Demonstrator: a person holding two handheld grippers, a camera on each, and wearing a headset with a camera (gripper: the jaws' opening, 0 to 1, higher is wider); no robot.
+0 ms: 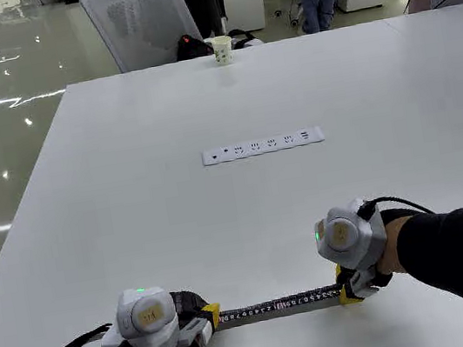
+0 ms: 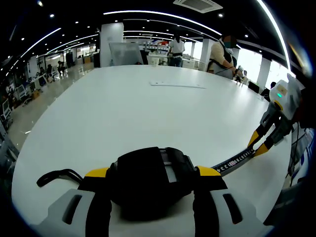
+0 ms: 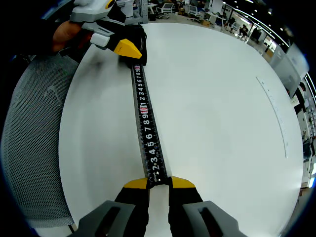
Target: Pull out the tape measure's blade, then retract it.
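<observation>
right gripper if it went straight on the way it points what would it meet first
Likely the tape measure's case in the left gripper, following the blade it pinches.

Blade (image 3: 146, 133) end hidden between right gripper (image 3: 159, 185) fingers (image 3: 182, 183).

The left gripper (image 2: 153, 173) has its yellow-tipped jaws clamped on either side of the black tape measure (image 2: 148, 190), which rests on the white surface (image 2: 123, 113). From the tape measure the blade (image 2: 234, 161) runs right to the right gripper (image 2: 257, 144), which pinches its end. A black strap (image 2: 57, 175) lies left of the tape measure, and a power strip (image 2: 177, 85) sits well beyond it.
</observation>
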